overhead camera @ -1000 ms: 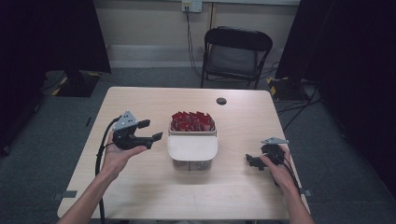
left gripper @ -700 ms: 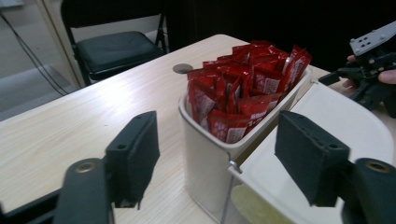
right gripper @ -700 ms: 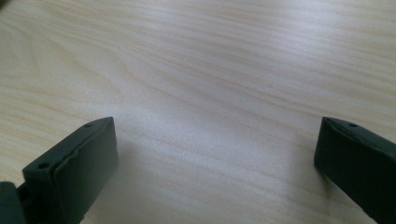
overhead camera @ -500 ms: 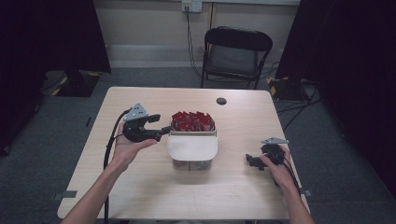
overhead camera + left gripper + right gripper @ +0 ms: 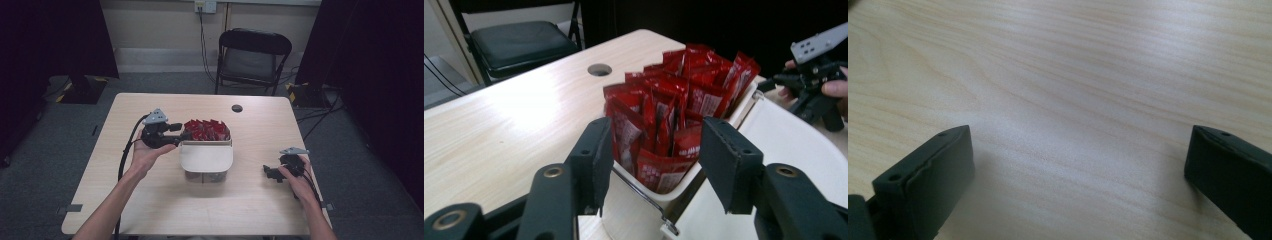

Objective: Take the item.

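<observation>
A white box stands mid-table, its back half packed with upright red sachets; the white lid lies folded forward. My left gripper is open at the box's left rim, jaws pointing right at the sachets. In the left gripper view the open left gripper frames the nearest red sachets and the box rim. My right gripper rests low on the table at the right, open. In the right gripper view the right gripper has bare wood between its wide jaws.
A round cable hole sits near the table's far edge. A black folding chair stands behind the table. The left gripper's black cable trails back along the forearm. The other hand's gripper appears beyond the box.
My left gripper moved right and slightly away from the person, reaching the box's left rim beside the sachets. The right gripper stayed put.
</observation>
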`<move>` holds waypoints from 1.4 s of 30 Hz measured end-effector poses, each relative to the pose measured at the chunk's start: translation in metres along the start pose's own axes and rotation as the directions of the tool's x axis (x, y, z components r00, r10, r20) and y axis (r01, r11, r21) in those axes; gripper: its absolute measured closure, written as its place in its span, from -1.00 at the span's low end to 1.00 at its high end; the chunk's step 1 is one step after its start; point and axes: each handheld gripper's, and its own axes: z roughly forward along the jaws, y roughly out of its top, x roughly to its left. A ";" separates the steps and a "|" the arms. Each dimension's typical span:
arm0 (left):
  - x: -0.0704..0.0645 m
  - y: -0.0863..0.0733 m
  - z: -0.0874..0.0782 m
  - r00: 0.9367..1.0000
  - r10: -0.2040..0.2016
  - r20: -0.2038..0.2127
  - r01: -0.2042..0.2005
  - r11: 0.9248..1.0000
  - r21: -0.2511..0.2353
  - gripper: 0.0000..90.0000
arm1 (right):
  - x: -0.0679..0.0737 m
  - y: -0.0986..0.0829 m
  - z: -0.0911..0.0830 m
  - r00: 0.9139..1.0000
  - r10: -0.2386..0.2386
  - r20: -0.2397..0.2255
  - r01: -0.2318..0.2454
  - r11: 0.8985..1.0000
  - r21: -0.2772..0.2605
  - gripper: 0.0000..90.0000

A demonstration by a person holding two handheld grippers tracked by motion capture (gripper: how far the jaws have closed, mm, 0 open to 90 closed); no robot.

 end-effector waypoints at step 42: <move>0.012 -0.009 0.001 0.998 -0.059 0.004 0.059 0.998 -0.001 1.00 | 0.000 0.000 0.000 1.000 0.000 0.000 0.000 1.000 0.000 -1.00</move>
